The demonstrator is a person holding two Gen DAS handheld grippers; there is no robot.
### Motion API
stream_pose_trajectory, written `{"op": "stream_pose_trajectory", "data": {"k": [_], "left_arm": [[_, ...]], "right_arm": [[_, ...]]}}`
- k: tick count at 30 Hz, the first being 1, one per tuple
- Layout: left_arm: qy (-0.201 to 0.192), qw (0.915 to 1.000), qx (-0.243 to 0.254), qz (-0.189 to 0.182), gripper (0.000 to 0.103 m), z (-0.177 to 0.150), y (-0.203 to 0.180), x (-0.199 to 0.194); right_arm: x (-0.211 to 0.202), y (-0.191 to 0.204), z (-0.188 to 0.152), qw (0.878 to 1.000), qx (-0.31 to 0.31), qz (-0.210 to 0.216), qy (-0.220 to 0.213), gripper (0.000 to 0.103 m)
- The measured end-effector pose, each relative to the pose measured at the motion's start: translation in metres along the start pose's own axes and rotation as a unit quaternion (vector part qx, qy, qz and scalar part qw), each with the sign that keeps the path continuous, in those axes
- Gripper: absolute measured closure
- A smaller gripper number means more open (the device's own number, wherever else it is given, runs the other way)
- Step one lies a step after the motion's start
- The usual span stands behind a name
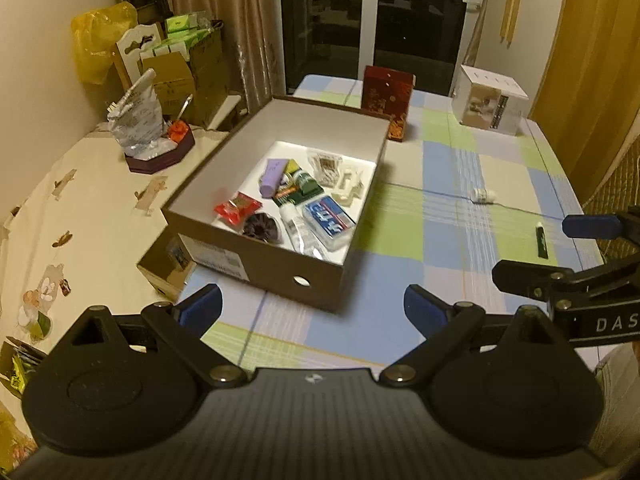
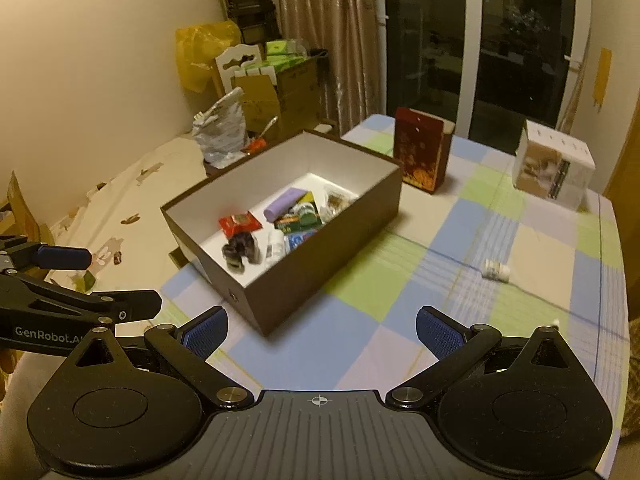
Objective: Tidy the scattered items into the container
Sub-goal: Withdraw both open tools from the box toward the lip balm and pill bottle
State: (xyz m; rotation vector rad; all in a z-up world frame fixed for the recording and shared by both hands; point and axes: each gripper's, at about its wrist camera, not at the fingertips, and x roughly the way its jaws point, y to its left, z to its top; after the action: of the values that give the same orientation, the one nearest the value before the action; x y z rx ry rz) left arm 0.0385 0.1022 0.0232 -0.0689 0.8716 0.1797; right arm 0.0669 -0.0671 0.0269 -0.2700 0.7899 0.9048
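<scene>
Both tongs, left [image 1: 312, 310] and right [image 2: 322, 330], gape empty; the box [image 1: 256, 258] holds most items; the small bottle [image 1: 483, 195] lying loose on the table [image 1: 400, 276] may roll away if nudged.

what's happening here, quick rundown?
A person is tidying a table with two handheld grippers. Left gripper and right gripper are both open and empty, hovering over the checked tablecloth near the brown box. The box already holds several items, including a purple tube and a red packet. Still loose on the cloth: a small white bottle and a thin dark stick.
</scene>
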Motion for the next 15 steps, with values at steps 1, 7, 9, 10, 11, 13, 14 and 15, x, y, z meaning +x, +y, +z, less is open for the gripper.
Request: {"op": "stream_pose_trajectory", "data": {"k": [1,7,9,10,11,13,14,15], "left_arm": [[0.003,1.0,0.0,-0.002,0.007,-0.002,-0.003,0.001],[0.018,0.9998,0.007,-0.006,0.007,-0.011,-0.016,0.01],[0.021,0.9997,0.01,-0.009,0.007,-0.011,-0.021,0.013],[0.022,0.9996,0.013,-0.011,0.007,-0.011,-0.024,0.015],[0.023,0.9996,0.016,-0.012,0.007,-0.011,-0.028,0.016],[0.025,0.9993,0.021,-0.017,0.007,-0.011,-0.035,0.021],[0.026,0.9992,0.024,-0.019,0.007,-0.01,-0.039,0.024],[0.027,0.999,0.028,-0.023,0.007,-0.01,-0.043,0.028]], "right_arm": [[-0.001,-0.003,-0.003,1.0,0.004,-0.002,0.002,0.0],[-0.003,-0.022,-0.02,0.999,0.033,-0.01,0.012,0.0],[-0.005,-0.028,-0.024,0.999,0.041,-0.015,0.014,0.0],[-0.006,-0.031,-0.026,0.999,0.044,-0.019,0.014,0.0],[-0.007,-0.034,-0.028,0.999,0.047,-0.022,0.014,0.0],[-0.009,-0.042,-0.034,0.998,0.052,-0.032,0.012,0.0],[-0.01,-0.046,-0.036,0.998,0.056,-0.037,0.011,0.0],[-0.011,-0.05,-0.038,0.997,0.059,-0.043,0.009,0.0]]}}
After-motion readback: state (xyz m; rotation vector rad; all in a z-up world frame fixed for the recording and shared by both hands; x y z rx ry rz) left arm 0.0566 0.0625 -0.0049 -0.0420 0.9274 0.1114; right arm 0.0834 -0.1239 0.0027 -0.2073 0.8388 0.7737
